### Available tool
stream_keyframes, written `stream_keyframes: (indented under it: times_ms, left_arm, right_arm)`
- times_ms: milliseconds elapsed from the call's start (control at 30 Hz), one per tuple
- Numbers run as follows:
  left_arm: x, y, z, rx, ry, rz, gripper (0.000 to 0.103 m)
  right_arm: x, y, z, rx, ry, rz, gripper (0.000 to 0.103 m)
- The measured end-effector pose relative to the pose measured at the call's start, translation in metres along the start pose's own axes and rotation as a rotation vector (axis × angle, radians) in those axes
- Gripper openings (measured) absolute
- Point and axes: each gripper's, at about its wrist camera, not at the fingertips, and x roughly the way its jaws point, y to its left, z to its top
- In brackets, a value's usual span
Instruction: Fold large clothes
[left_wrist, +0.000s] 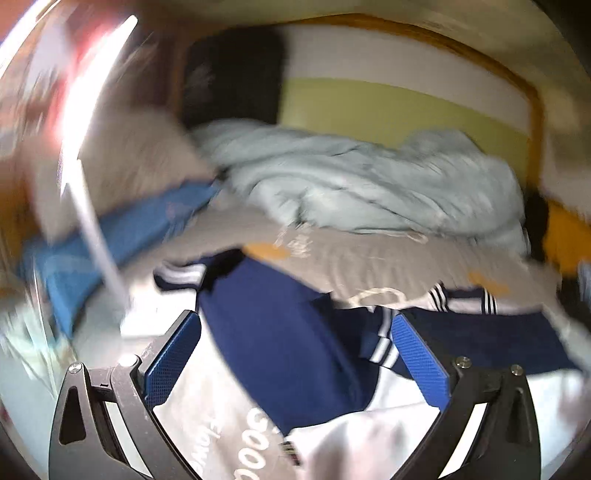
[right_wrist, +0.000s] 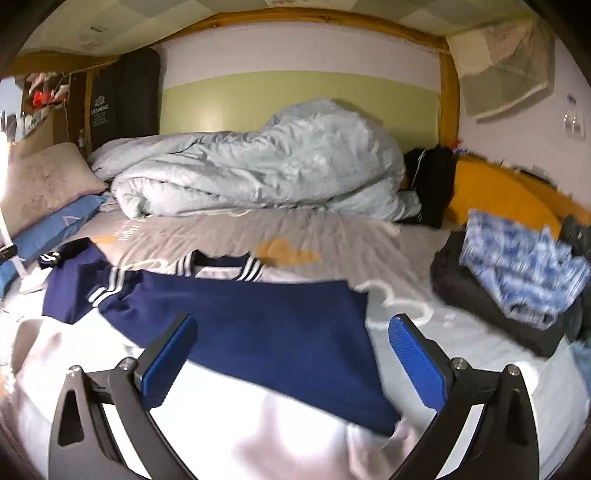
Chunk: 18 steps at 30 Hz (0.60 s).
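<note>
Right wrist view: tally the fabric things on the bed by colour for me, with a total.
Navy, white-striped trim: 1, the jacket, spread flat near both open claws
Pale blue-grey: 1, the bunched duvet
Blue: 1, the pillow
Beige: 1, the pillow
Blue-and-white print: 1, the folded garment
Dark grey: 1, the folded garment beneath it
Black: 1, the bundle beside the duvet
Total: 7

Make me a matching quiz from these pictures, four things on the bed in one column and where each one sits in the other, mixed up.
Things:
1. navy jacket
2. pale blue duvet
3. blue and white cloth
4. beige pillow

Places:
A. left end of the bed, propped up
B. heaped along the back wall
C. spread flat at the near edge, under the open right gripper
D. on a dark pile at the right

Pairs: 1-C, 2-B, 3-D, 4-A
</note>
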Motion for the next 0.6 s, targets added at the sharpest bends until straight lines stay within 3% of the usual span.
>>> stream_keyframes:
  times_ms: [67,167,233,333,467,567,600]
  left_arm:
    - [0.019,0.029,0.002,-0.073,0.037,-0.013,0.102]
    - [0.054,0.059,-0.002,-0.132,0.092,0.014,0.093]
    - [0.079,0.068,-0.010,-0.145,0.142,0.025,0.085]
    - [0.117,0.072,-0.026,-0.157,0.271,-0.022,0.076]
    - [0.155,0.079,-0.042,-0.206,0.383,0.011,0.076]
    - [0.174,0.089,-0.048,-0.248,0.401,0.030,0.063]
    - [0.175,0.088,-0.046,-0.232,0.392,0.039,0.050]
  right_arm:
    - [-0.001,0.002,-0.006,0.001,0.003,0.015,0.103]
    - [0.002,0.010,-0.013,-0.020,0.026,0.013,0.103]
    - [0.005,0.014,-0.018,-0.023,0.044,0.031,0.103]
    - [0.009,0.016,-0.024,-0.003,0.078,0.081,0.103]
    - [0.018,0.023,-0.033,-0.007,0.114,0.120,0.102]
    - [0.025,0.031,-0.038,-0.026,0.133,0.136,0.100]
    - [0.028,0.033,-0.040,-0.032,0.143,0.137,0.100]
